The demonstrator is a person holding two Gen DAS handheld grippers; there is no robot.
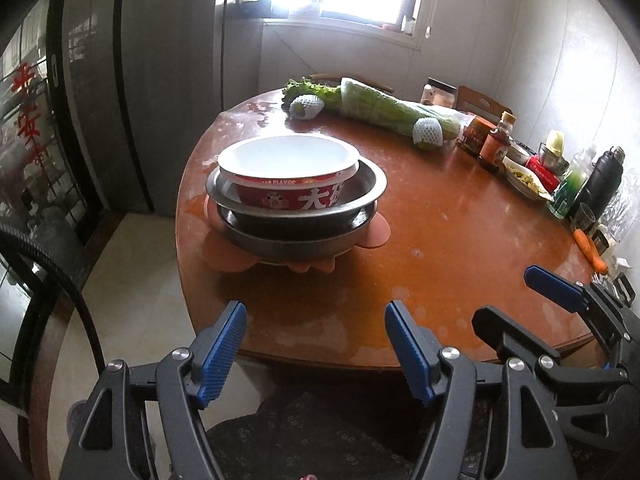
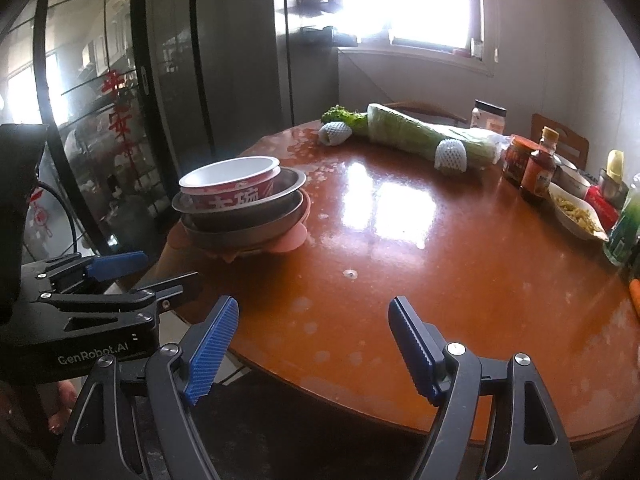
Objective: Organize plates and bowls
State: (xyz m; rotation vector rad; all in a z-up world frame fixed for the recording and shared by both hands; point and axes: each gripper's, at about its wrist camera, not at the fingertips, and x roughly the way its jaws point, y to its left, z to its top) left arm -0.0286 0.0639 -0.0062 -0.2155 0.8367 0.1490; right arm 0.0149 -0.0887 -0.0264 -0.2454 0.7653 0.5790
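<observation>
Steel bowl stack (image 1: 296,200) near table (image 1: 400,280) edge.

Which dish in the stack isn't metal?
The red-and-white paper bowl on top, printed with Chinese characters; the steel dishes nested beneath it are plain grey metal.

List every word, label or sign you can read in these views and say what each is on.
"GenRobot.AI": body of the left claw.
"AR FLAVOR" (start cut off): rim band of the red paper bowl.
"大碗": that bowl's side.
Red characters on the glass door: too blurred.
Sauce bottle and jar labels: too small.
</observation>
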